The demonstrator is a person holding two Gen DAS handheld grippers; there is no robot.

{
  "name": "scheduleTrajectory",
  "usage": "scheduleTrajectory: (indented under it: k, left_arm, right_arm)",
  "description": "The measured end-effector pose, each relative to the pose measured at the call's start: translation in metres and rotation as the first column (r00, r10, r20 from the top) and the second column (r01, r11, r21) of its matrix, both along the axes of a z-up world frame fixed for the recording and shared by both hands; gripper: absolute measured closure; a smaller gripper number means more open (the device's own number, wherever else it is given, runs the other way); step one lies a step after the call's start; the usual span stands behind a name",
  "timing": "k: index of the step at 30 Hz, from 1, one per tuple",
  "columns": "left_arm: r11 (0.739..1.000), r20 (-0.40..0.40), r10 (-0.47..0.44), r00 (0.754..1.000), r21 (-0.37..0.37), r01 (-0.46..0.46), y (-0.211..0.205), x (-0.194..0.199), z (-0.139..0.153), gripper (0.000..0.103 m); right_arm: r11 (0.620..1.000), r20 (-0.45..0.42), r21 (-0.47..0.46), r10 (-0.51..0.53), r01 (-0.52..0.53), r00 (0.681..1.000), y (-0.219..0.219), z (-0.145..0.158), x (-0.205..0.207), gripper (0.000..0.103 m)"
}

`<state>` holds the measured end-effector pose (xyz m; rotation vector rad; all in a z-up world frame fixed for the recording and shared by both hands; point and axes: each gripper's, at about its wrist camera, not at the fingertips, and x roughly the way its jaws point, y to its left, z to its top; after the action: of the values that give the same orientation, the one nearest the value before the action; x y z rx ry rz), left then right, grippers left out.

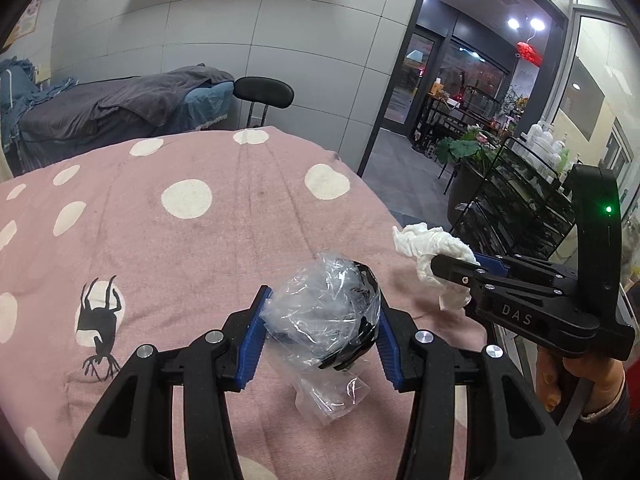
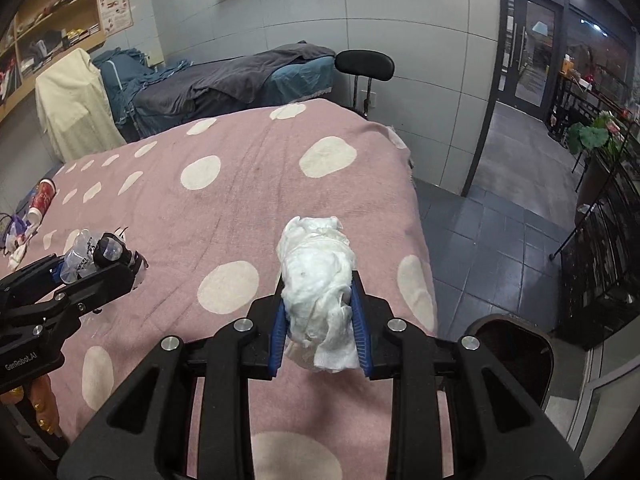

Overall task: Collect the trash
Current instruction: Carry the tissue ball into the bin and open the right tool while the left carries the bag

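- Far left of the pink spotted blanket (image 2: 248,200), near its edge, a red paper cup (image 2: 41,203) is lying on its side beside some small scraps of litter (image 2: 16,236) (too small to make out).
- Over the left part of the blanket, the left gripper (image 1: 322,320) is gripping a crumpled clear plastic wrapper (image 1: 324,304) with something dark inside it; the blue pads (image 1: 256,340) are pressing on both its sides, and a loose tail of plastic is hanging below the jaws.
- In the right wrist view the same left gripper (image 2: 102,264) is showing from the side, with the wrapper (image 2: 86,254) sticking out past its tip, above the blanket.
- Toward the blanket's right edge, the right gripper (image 2: 320,320) is clamping a wad of white tissue (image 2: 318,280), jaws set narrow around it, the wad lifted off the blanket.
- A hand (image 1: 576,380) is holding the right gripper (image 1: 460,270) by its handle, just past the blanket's right edge.
- Right of the blanket, on the grey tiled floor, a dark round bin (image 2: 516,356) is standing open.
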<state>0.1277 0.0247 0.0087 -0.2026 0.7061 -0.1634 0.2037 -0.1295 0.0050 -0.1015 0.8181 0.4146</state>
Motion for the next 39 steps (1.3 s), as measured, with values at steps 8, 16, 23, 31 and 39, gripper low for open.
scheduleTrajectory:
  k: [8,16,23,31,39]
  left_arm:
    - [0.995,0.016,-0.099,0.995,0.0,0.099,-0.04,0.002,0.002,0.055]
    - [0.982,0.034,-0.188,0.982,0.004,0.188,-0.075,0.003,0.006,0.055]
    - [0.973,0.035,-0.229,0.973,0.013,0.229,-0.097,0.002,0.006,0.055]
    - [0.96,0.043,-0.278,0.96,0.034,0.277,-0.121,0.002,0.009,0.055]
    - [0.942,0.03,-0.334,0.942,0.038,0.333,-0.146,0.005,0.003,0.055]
  right_arm:
    - [0.987,-0.001,0.055,-0.151,0.151,0.989,-0.073,-0.001,-0.02,0.074]
    - [0.949,-0.036,0.053,-0.309,0.31,0.95,-0.14,-0.023,-0.035,0.074]
    - [0.902,-0.132,0.025,-0.425,0.432,0.896,-0.191,-0.073,-0.035,0.074]
    - [0.865,-0.214,-0.025,-0.494,0.501,0.842,-0.224,-0.139,-0.018,0.074]
    - [0.844,-0.291,-0.044,-0.522,0.534,0.801,-0.24,-0.187,-0.006,0.073]
